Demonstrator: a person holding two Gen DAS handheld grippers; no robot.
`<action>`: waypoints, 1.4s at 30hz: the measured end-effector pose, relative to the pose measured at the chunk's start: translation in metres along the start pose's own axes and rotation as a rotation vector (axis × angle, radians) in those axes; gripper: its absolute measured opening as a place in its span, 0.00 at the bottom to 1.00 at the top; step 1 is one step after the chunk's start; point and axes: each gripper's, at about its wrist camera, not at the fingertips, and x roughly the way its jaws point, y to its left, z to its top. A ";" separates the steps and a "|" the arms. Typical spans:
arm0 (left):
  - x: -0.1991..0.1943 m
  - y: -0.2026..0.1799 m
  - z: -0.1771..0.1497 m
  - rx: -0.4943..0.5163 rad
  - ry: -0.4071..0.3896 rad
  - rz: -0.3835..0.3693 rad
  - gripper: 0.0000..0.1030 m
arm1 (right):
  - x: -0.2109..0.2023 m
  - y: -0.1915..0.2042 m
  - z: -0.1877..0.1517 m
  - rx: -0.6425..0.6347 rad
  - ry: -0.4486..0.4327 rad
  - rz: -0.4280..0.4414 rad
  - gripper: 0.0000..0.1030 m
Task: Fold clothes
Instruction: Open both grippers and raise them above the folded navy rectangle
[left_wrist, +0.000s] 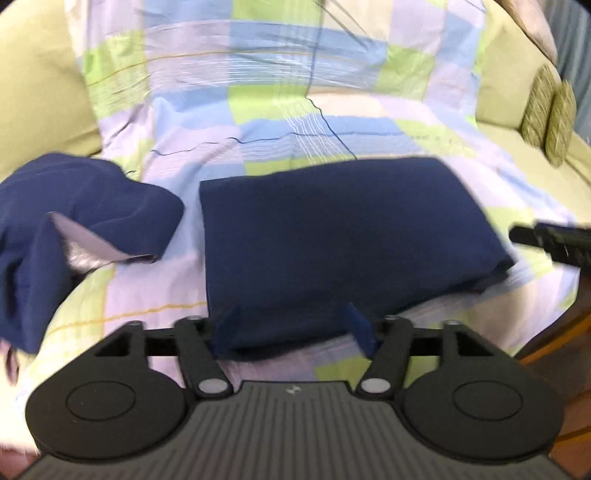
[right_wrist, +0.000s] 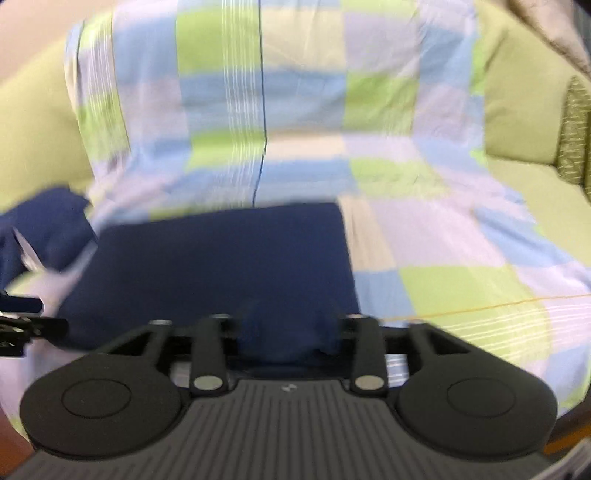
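I have the folded navy garment (left_wrist: 343, 236) lying directly ahead of both sets of jaws, on the checked sheet (left_wrist: 258, 92). It is a neat, flat rectangle of smooth, matte dark-blue cloth with straight edges and squared corners; its near edge sits thicker, where the layers stack.

My left gripper (left_wrist: 295, 328) has its jaws apart. The blue fingertips (left_wrist: 360, 326) stand over the near edge of the garment, which lies between them, and I see no pad pressing on the cloth. My right gripper (right_wrist: 290, 330) also has its jaws apart, with the near edge of the same garment bunched between them; the view is blurred, so I cannot tell whether the pads touch it.

To the left of the jaws lies a second navy garment (left_wrist: 74, 206), unfolded and crumpled, with a pale grey lining or label turned out. It is apart from the folded piece.

The sheet is thin woven cotton in lilac, light blue and lime squares, lightly creased. It covers a green upholstered sofa (left_wrist: 513, 92). Two patterned olive cushions (left_wrist: 550, 114) stand far right of the jaws.
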 end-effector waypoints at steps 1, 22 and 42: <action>-0.011 -0.002 0.004 -0.020 0.015 0.005 0.68 | -0.015 0.002 0.002 0.008 0.009 0.000 0.54; -0.171 -0.067 0.040 -0.054 0.066 0.207 0.70 | -0.197 0.043 0.058 0.050 0.014 0.047 0.98; -0.156 -0.098 0.082 -0.121 0.065 0.226 0.70 | -0.187 -0.001 0.112 0.030 -0.010 0.095 0.99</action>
